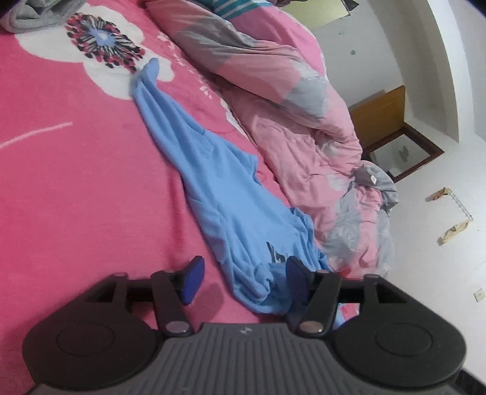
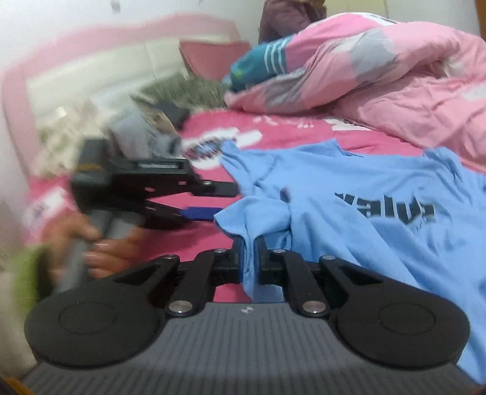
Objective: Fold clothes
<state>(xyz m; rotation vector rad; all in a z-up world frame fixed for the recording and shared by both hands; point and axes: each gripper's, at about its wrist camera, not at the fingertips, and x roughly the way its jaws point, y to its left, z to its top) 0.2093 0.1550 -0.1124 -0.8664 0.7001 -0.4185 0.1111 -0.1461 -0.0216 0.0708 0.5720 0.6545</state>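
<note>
A light blue T-shirt (image 1: 231,194) with dark lettering lies rumpled on the pink bed sheet (image 1: 76,188). In the left wrist view my left gripper (image 1: 244,278) stands open, and a bunched edge of the shirt lies between its blue pads, close to the right one. In the right wrist view my right gripper (image 2: 249,246) is shut on a fold of the T-shirt (image 2: 349,194), whose cloth hangs down between the fingers. My left gripper (image 2: 226,200), held by a hand (image 2: 100,249), comes in from the left with its open jaws at the shirt's edge.
A pink and grey quilt (image 1: 291,115) is heaped along the far side of the bed, right beside the shirt. Grey clothing (image 1: 36,15) lies at the sheet's far corner. A pink headboard (image 2: 91,54) and more piled clothes (image 2: 136,121) stand behind the left gripper.
</note>
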